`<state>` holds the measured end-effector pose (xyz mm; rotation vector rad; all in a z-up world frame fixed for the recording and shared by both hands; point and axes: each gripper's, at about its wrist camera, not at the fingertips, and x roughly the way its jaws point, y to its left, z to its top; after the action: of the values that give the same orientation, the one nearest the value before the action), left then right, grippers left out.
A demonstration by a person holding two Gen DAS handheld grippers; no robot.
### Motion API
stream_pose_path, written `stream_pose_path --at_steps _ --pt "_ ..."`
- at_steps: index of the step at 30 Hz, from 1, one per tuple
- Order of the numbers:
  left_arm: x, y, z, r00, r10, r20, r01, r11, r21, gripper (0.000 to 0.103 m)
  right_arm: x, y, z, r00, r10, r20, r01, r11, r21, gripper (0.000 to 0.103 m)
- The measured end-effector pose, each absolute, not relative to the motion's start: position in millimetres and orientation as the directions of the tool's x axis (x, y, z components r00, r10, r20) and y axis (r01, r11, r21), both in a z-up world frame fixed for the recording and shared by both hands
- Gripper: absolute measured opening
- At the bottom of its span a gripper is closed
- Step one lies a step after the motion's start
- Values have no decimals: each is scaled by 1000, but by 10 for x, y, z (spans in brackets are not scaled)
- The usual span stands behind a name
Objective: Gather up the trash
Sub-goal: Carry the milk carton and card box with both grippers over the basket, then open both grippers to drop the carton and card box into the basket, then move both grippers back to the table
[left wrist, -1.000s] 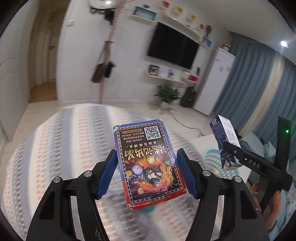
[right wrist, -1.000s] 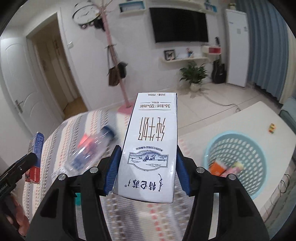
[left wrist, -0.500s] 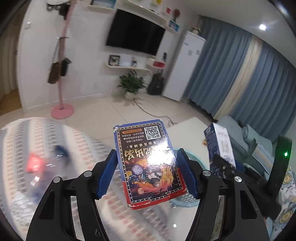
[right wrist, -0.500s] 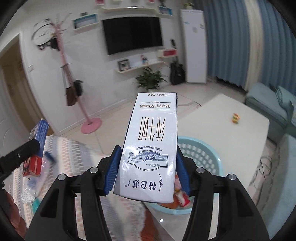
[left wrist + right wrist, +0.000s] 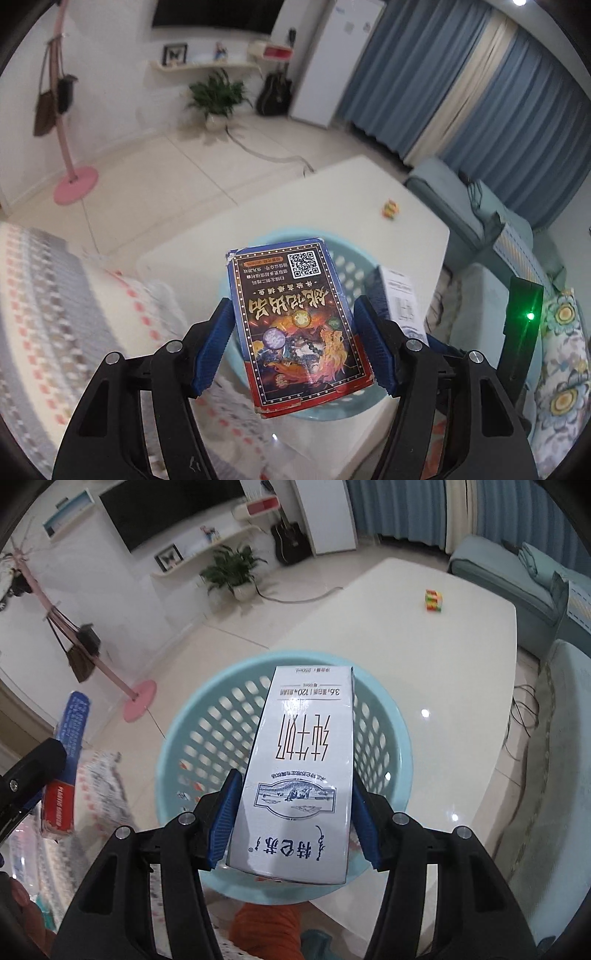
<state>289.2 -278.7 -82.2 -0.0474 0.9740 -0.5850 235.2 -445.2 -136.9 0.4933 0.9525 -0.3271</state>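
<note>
Two ribbed-padded grippers clench flat cartons, left gripper (image 5: pixel 295 345) a glossy box (image 5: pixel 295 325), right gripper (image 5: pixel 293 818) a milk carton (image 5: pixel 301 771), above a perforated plastic basket (image 5: pixel 207 716).

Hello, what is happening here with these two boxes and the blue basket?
A person is collecting trash with a handheld gripper in each hand. The left gripper is clamped on a colourful card box, and the right gripper is clamped on a white milk carton. Both are held above the light blue basket, which stands on the white table and already has some items inside. Neither box has been dropped in yet.
</note>
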Motion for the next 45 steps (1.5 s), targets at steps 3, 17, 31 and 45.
stream_pose_path --at_steps 3,17,31,45 --pt "2938 -2843 -966 381 -489 -785 446 841 -308 66 2369 -4464 -1452 536 -53 -843 475 844 250 54" --pt "2692 -2555 -718 432 -543 -720 454 821 -346 74 2204 -4370 -1358 566 -41 -823 456 847 272 54" --pt "2071 -1615 -100 592 -518 -618 448 848 -281 74 2004 -3380 -508 728 14 -685 199 952 232 53" --pt "1878 -204 192 740 -359 -569 277 933 -228 84 1908 -1915 -252 763 200 -615 -126 979 162 53"
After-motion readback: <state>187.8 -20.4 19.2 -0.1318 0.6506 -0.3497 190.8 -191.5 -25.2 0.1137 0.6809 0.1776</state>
